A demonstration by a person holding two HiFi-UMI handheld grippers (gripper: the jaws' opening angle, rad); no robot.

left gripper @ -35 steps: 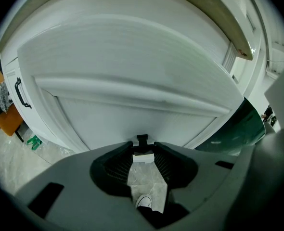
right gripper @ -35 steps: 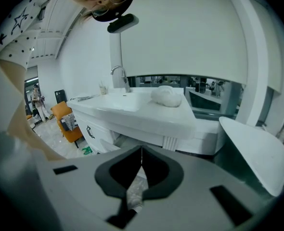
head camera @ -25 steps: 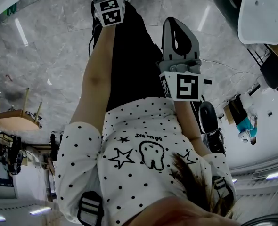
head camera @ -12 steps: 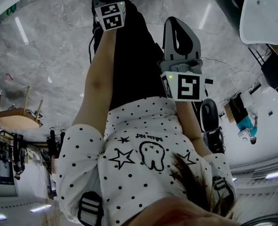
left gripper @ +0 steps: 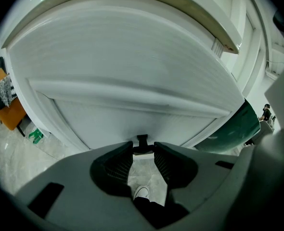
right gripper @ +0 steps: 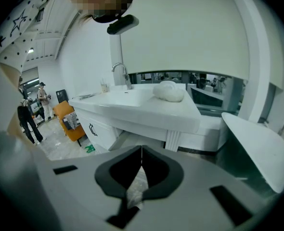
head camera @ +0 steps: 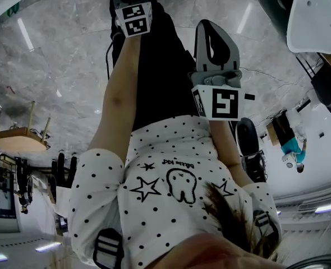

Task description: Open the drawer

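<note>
White drawer front (left gripper: 132,57): left gripper (left gripper: 143,146), spread, has the dark handle (left gripper: 142,139) at twelve o'clock. Pinch it squarely, then pull straight. Right gripper (right gripper: 142,150) is pressed together, empty.

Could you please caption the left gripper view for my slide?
Open left gripper facing the handle on a white drawer.

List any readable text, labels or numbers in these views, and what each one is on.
Shirt: one short line of script above the tooth drawing, upside down in the head view and too small to read for sure.
Left marker cube: coded black-and-white squares only, no letters.
Right marker cube: the same, a code pattern and not text.
Left and right gripper views: no legible text.
</note>
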